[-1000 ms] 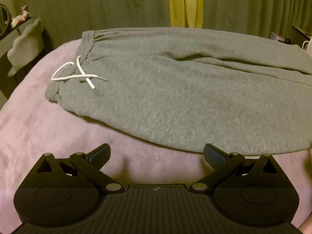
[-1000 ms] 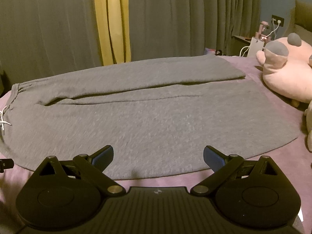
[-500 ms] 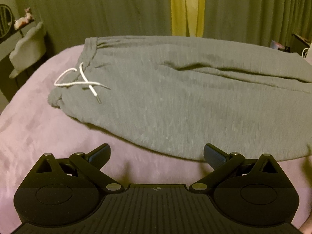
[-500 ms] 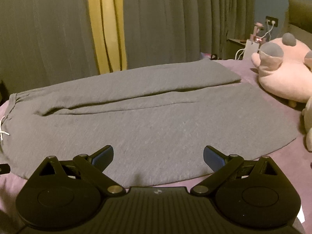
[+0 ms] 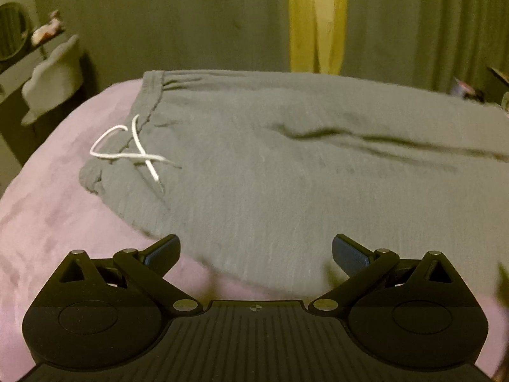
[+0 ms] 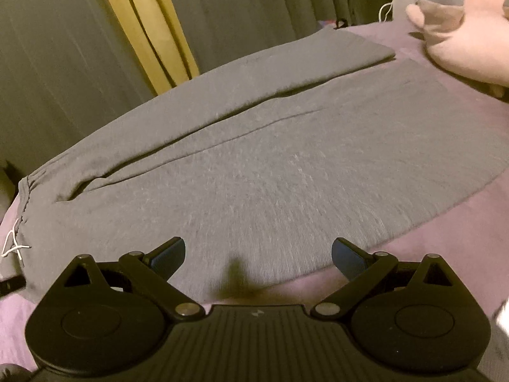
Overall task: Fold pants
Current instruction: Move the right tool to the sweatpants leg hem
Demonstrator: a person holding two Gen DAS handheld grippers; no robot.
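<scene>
Grey sweatpants (image 5: 286, 165) lie flat on a purple bedspread (image 5: 47, 210), waistband at the left with a white drawstring (image 5: 133, 149). The two legs run to the right, one beside the other, as the right wrist view (image 6: 270, 172) shows. My left gripper (image 5: 254, 251) is open and empty, its fingertips over the pants' near edge by the waist. My right gripper (image 6: 257, 254) is open and empty over the near leg's edge. The drawstring also shows in the right wrist view (image 6: 14, 246).
A pink plush toy (image 6: 470, 31) sits on the bed past the leg cuffs at the right. Dark curtains with a yellow strip (image 5: 315, 22) hang behind the bed. A pale chair (image 5: 54, 76) stands at the far left.
Both grippers have moved forward so their open fingertips now reach over the pants' near edge. The right gripper has also tilted. The pants have not moved.
</scene>
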